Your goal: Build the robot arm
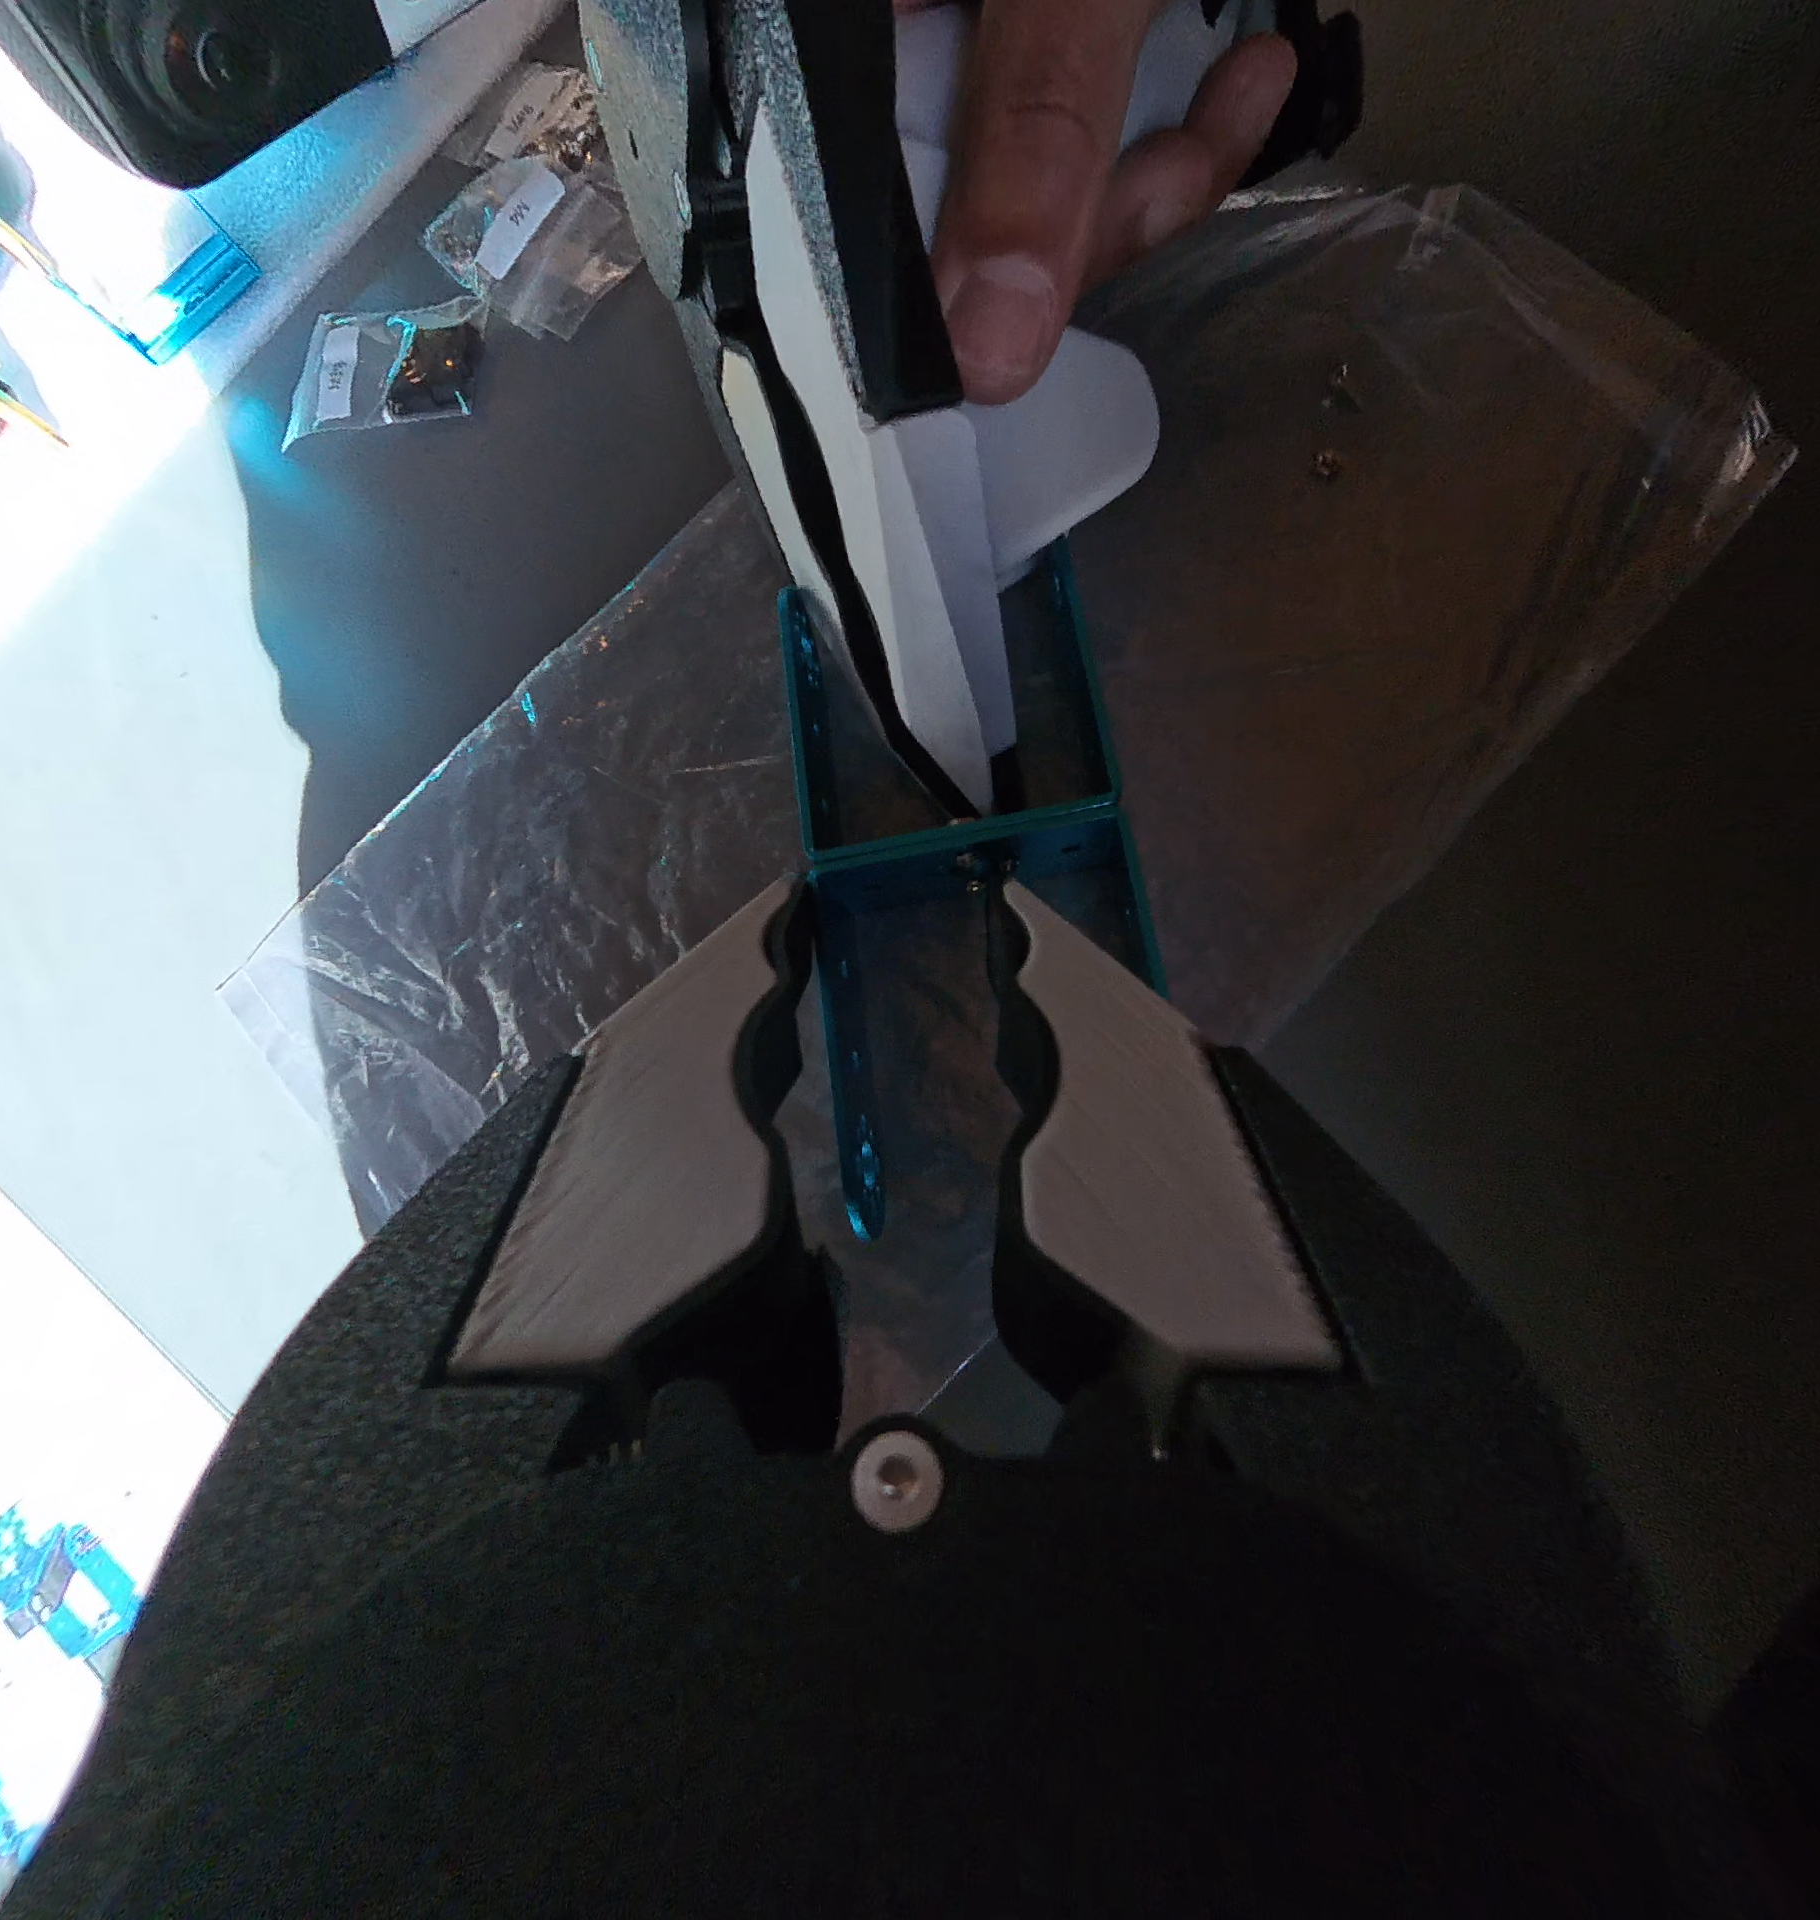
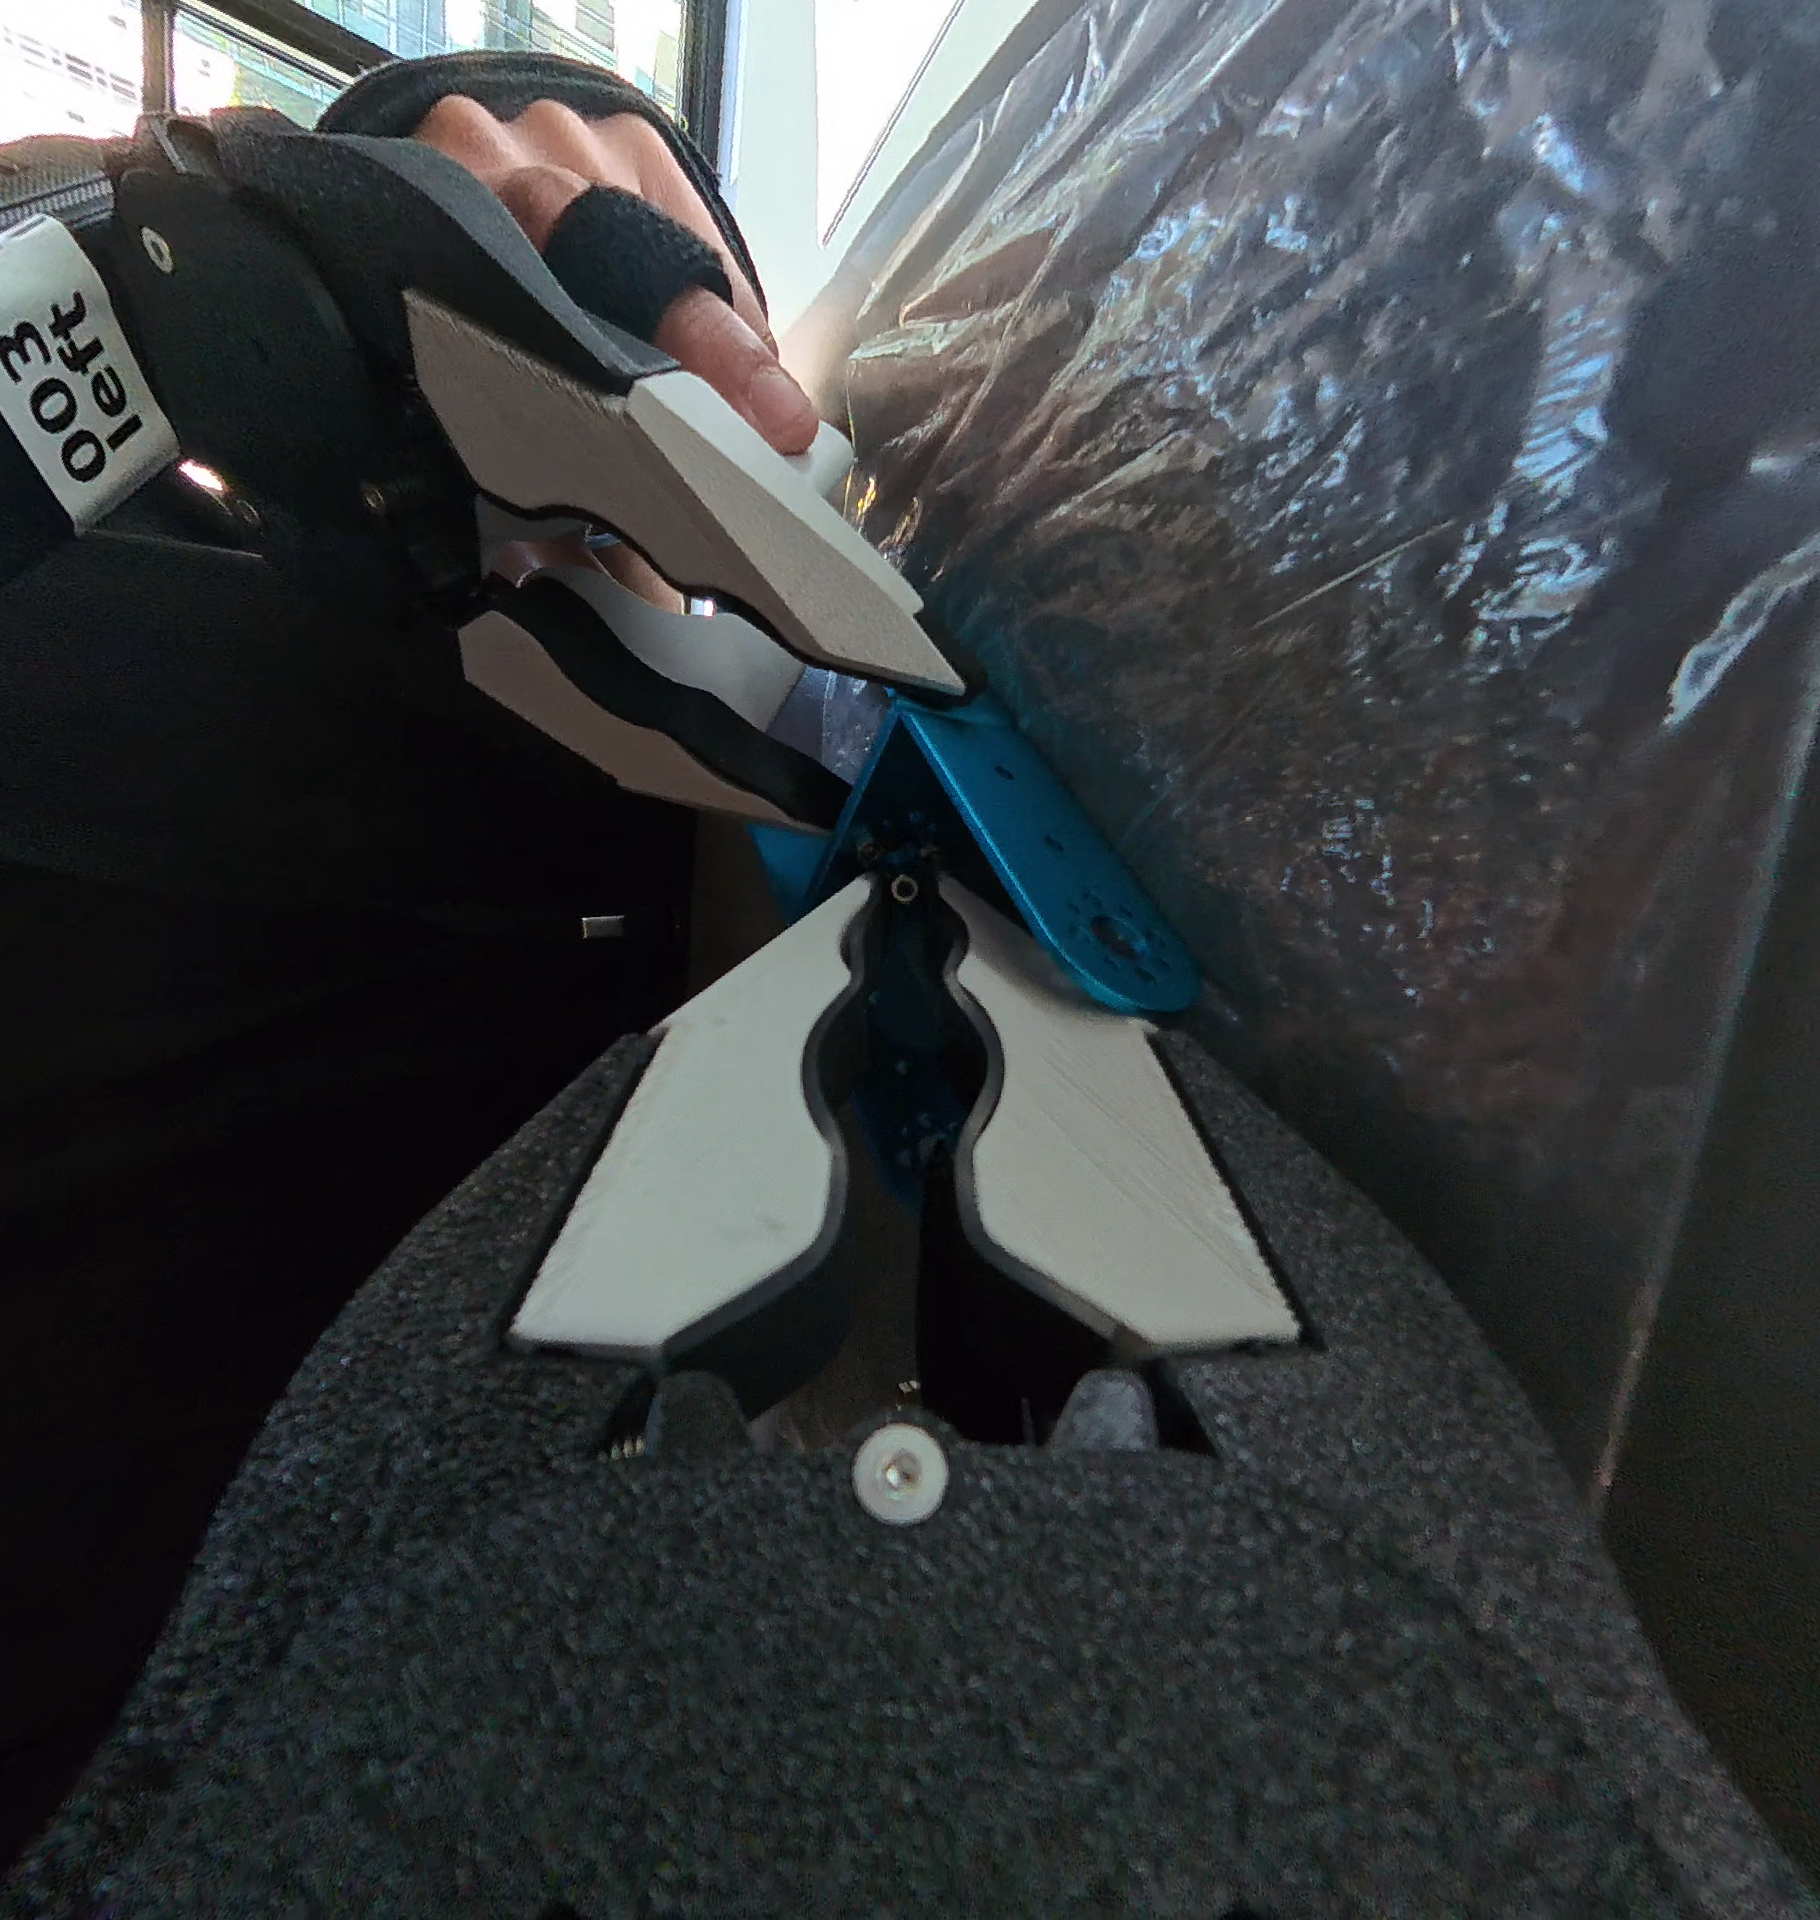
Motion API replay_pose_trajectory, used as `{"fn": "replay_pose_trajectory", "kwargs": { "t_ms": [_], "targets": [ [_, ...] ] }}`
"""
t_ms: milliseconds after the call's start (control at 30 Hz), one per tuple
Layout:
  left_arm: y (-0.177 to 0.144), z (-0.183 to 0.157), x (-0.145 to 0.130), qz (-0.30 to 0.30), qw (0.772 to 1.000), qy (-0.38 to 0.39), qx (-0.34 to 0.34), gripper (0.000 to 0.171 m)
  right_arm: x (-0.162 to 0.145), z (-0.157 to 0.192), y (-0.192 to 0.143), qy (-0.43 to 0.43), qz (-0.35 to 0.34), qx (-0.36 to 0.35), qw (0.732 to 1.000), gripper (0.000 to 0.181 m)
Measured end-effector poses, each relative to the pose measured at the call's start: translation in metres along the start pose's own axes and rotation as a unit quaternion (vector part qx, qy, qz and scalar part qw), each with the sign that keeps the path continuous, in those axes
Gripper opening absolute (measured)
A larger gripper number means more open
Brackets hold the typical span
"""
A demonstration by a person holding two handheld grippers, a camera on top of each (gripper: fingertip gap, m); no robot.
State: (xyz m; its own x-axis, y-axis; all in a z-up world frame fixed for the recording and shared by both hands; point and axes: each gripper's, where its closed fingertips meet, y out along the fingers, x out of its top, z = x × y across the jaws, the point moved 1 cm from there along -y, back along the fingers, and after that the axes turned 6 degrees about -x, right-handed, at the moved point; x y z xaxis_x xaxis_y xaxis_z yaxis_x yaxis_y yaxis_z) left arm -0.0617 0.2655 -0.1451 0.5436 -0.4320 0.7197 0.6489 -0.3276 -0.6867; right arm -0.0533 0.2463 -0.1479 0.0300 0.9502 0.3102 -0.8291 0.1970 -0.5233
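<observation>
Left wrist view.
- Left hand-held gripper (image 1: pixel 906 894), one: white fingers set slightly apart at centre frame, straddling one flange of the bracket; whether they press on it cannot be told.
- Blue metal bracket assembly (image 1: pixel 973 847), one: two anodised U-shaped brackets joined back to back by small screws, centre frame, lying over the bag. Judged stiff, light and smooth-faced, so apt to slip; the flat perforated flanges look the best places to grip.
- Right hand-held gripper (image 1: pixel 989 795), one: enters from the top of the frame, tips together inside the far bracket's channel beside the screws.
- Hand (image 1: pixel 1031 208), one, on that gripper at upper centre.
- Clear plastic bag (image 1: pixel 532 894), one, large and crinkled, spread on the dark counter (image 1: pixel 1508 1143).
- Small zip bags (image 1: pixel 449 301), at least three, upper left; contents too small to tell.

Right wrist view.
- Right hand-held gripper (image 2: pixel 911 894): tips nearly meeting at a small screw (image 2: pixel 901 888) on the bracket's web; contact cannot be confirmed.
- Bracket assembly (image 2: pixel 1041 862): round-ended flange with a hole ring at centre right, resting against the clear bag (image 2: pixel 1353 520).
- Left hand-held gripper (image 2: pixel 895 748): fingers parted about the bracket's upper edge, held by a hand in a fingerless glove (image 2: pixel 615 218), upper left.
</observation>
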Motion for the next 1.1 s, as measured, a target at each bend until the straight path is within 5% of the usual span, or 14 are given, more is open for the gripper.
{"fn": "replay_pose_trajectory", "kwargs": {
  "t_ms": [500, 767, 833, 1100],
  "targets": [
    [0.002, 0.000, -0.001, -0.001, 1.000, 0.000, 0.003, 0.032, 0.001, -0.004, -0.009, 0.004, -0.007, -0.010, 1.000, 0.012],
    [-0.007, 0.004, -0.010, 0.011, 1.000, -0.002, 0.010, 0.015, -0.008, -0.010, -0.032, -0.166, 0.009, -0.133, 0.977, 0.009],
    [-0.013, 0.007, -0.016, 0.016, 1.000, -0.009, 0.015, 0.003, -0.008, 0.000, -0.036, -0.199, -0.008, -0.131, 0.971, 0.012],
    [-0.032, 0.012, -0.034, 0.025, 1.000, 0.002, 0.009, 0.006, -0.031, 0.035, -0.005, -0.231, 0.016, -0.061, 0.971, 0.028]
  ]
}}
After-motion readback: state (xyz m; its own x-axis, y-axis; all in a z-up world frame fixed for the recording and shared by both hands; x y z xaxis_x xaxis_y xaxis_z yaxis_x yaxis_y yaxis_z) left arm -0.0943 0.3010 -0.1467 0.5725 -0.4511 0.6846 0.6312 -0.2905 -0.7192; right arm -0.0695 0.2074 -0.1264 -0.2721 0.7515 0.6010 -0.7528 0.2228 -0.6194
